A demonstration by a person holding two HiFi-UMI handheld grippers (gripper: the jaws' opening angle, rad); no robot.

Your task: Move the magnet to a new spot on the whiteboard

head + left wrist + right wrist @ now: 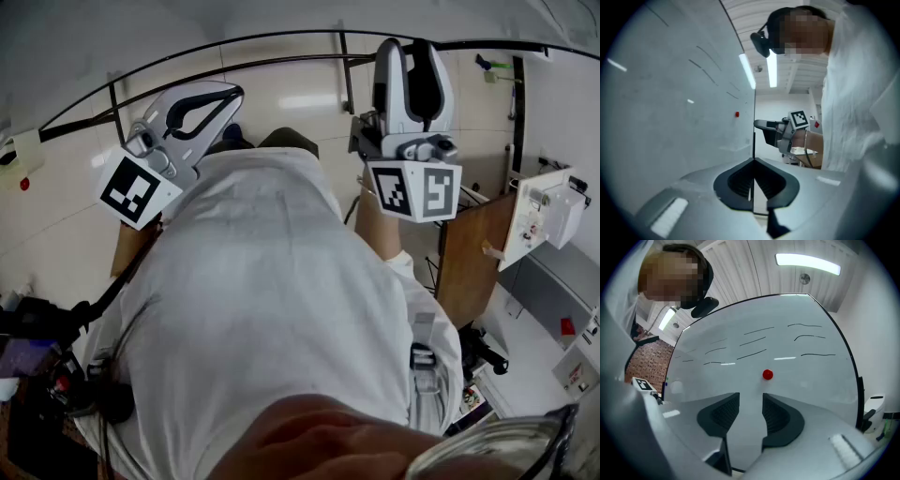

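The red round magnet (767,374) sticks to the whiteboard (797,338), below several black marker strokes. My right gripper (751,397) points at the board with the magnet just above and beyond its fingertips, apart from them. Its jaws stand a little apart with nothing between them. My left gripper (753,161) is shut and empty, held edge-on beside the whiteboard (670,103), where the magnet (737,114) shows as a small red dot farther along. In the head view both grippers are raised in front of my white shirt: left gripper (211,98), right gripper (410,47).
The board's black frame edge (857,380) runs down the right. A brown wooden panel (473,258) and a white box with wiring (553,211) stand to my right. Dark gear and cables (47,356) lie at the lower left. Patterned carpet (644,362) shows past the board's left side.
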